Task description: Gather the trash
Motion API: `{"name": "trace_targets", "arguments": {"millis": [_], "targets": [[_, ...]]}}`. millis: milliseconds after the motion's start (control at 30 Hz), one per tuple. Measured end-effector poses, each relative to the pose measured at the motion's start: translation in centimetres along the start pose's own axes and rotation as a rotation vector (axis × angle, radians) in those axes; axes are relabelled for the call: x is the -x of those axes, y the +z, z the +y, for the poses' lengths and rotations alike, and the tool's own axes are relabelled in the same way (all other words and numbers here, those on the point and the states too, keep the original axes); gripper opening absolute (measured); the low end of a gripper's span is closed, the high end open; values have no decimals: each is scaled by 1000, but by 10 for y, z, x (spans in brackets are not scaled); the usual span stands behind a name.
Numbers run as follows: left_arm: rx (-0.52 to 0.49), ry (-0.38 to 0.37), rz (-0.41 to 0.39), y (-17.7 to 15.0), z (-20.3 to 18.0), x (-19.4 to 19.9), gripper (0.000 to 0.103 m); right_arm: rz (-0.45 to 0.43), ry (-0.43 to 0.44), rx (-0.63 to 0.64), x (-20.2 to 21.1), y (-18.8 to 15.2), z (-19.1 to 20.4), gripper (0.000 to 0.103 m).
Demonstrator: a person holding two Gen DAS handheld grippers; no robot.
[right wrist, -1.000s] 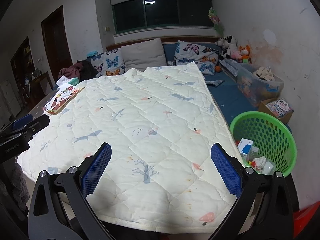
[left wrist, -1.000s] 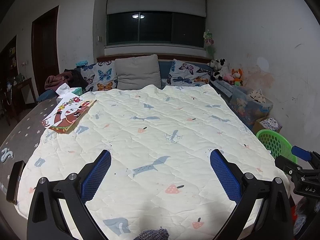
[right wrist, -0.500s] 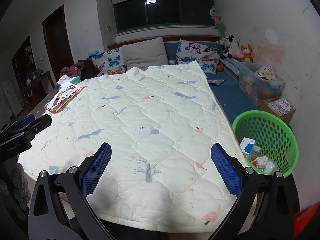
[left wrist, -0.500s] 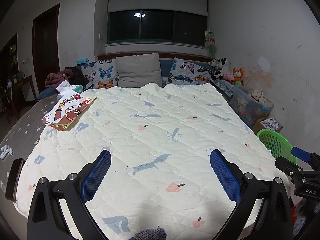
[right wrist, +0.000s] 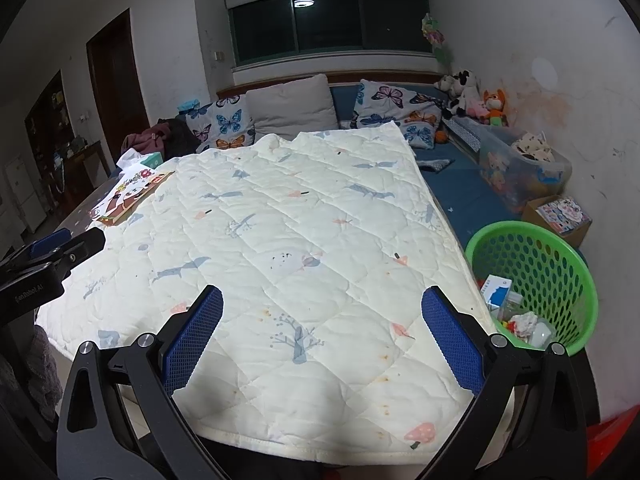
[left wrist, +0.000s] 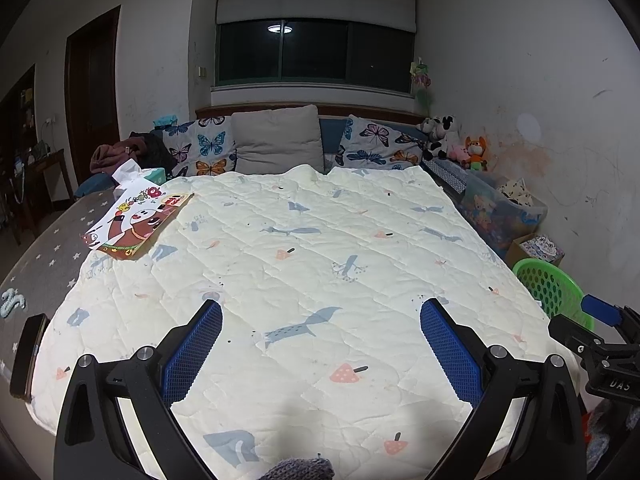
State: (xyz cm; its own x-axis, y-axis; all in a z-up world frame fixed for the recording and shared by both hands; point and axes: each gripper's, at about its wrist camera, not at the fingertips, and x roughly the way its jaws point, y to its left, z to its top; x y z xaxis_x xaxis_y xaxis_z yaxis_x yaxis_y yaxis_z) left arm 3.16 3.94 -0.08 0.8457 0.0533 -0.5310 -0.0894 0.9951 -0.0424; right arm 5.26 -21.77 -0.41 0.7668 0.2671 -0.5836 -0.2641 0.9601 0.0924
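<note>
A green mesh basket (right wrist: 560,256) stands on the floor at the bed's right side, holding a white-blue carton (right wrist: 496,289), crumpled paper (right wrist: 524,322) and other trash. It also shows in the left wrist view (left wrist: 550,286). My left gripper (left wrist: 320,344) is open and empty above the near end of the cream quilt (left wrist: 300,248). My right gripper (right wrist: 322,334) is open and empty above the quilt's near right corner, left of the basket. A colourful cartoon paper bag (left wrist: 136,220) lies at the quilt's far left.
A tissue box (left wrist: 150,174) sits behind the paper bag. Pillows (left wrist: 278,144) line the headboard. Plush toys (right wrist: 476,96), a clear storage bin (right wrist: 520,168) and a cardboard box (right wrist: 560,214) stand along the right wall. A dark phone (left wrist: 28,350) lies at the bed's left edge.
Both grippers have lifted slightly and drawn back a little; the view of the bed has shifted down. Both stay open and empty.
</note>
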Motion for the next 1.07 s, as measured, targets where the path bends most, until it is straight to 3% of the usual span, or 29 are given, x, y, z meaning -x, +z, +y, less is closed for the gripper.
{"name": "trace_targets", "arguments": {"millis": [1067], "targets": [[20,10,3,2,0,3,96,-7,-7,-17,4,-1,-3,99]]}}
